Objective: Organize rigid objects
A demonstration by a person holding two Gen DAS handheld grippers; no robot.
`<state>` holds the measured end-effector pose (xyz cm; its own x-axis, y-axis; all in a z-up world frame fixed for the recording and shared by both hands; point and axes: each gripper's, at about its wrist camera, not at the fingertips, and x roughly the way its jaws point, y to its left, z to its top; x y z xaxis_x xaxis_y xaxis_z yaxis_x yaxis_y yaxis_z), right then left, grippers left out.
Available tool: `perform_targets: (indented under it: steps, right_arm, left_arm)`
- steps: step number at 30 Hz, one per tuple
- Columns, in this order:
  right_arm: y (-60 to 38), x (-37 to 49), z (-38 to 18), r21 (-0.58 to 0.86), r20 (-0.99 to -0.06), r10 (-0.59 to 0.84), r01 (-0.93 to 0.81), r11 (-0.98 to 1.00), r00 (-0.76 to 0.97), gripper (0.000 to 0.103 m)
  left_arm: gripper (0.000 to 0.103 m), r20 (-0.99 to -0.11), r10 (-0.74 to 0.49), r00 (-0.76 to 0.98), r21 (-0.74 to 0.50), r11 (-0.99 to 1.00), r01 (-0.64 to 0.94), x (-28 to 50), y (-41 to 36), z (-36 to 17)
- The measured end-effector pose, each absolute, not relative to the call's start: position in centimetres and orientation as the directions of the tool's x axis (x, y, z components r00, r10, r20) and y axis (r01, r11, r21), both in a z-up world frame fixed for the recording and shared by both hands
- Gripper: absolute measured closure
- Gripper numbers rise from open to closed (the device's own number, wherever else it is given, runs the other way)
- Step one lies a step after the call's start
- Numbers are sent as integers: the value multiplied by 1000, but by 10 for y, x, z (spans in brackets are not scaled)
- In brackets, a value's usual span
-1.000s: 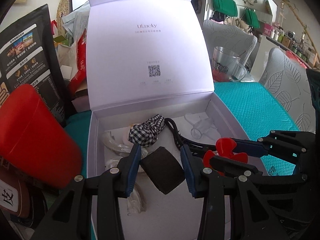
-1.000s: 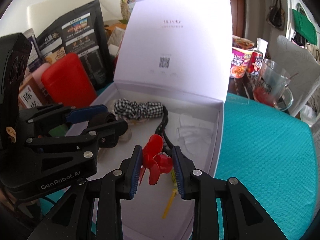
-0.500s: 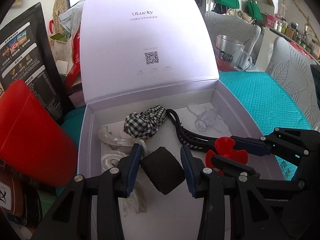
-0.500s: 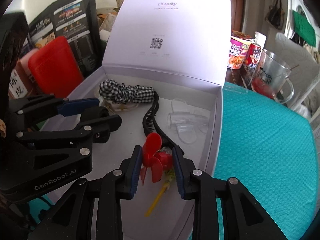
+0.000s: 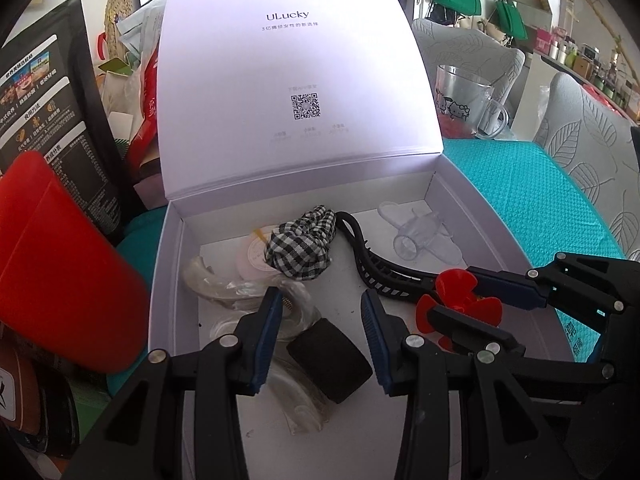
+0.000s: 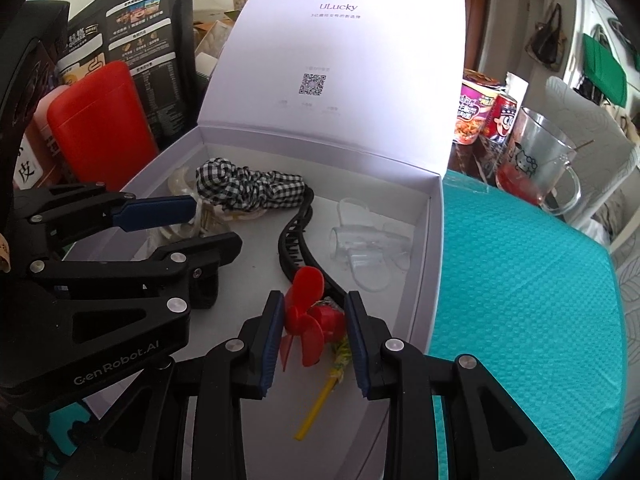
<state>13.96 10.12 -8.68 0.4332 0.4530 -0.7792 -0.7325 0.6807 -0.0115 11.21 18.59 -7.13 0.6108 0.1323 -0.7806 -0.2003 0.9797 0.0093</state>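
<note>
While both grippers hang over the white box (image 5: 168, 280):
Right gripper (image 6: 314, 320) clamps red fan (image 6: 308, 312); its yellow stick (image 6: 316, 408), at 6 o'clock, shows in right view only. Left gripper (image 5: 320, 332) clamps black block (image 5: 328, 360).

A raised lid (image 5: 288, 80) is walling off the far side of the open white box (image 5: 472, 204). Inside, a checked scrunchie (image 5: 302, 246), black comb (image 5: 376, 268), clear plastic pieces (image 5: 424, 236) and crumpled wrap (image 5: 224, 284) are crowding the back half; the near floor is lying mostly bare. A red container (image 5: 60, 280) is standing just beside the left wall. To the right, the teal mat (image 6: 520, 300) is lying open, with a glass mug (image 6: 536, 168) at its far edge.
</note>
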Motion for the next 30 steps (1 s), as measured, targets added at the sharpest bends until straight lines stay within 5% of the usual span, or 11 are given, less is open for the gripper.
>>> perform_targets:
  steps: [15,20,30]
  right_arm:
    - [96,135,-77,-8,-781,443,-717,697,440,48]
    - [90,131,-68,-35,-775,422,-699,714,470,43]
    - [76,125,-50,-28,-765,418,-674,738,489,41]
  left_arm:
    - [62,-790,162,591,30,974,-226,109,184,-64]
    - [27,-775,202,599,45,963,-267,101,186,-55]
    - [25,-759,218,613,21,950,-311,84,186,-29]
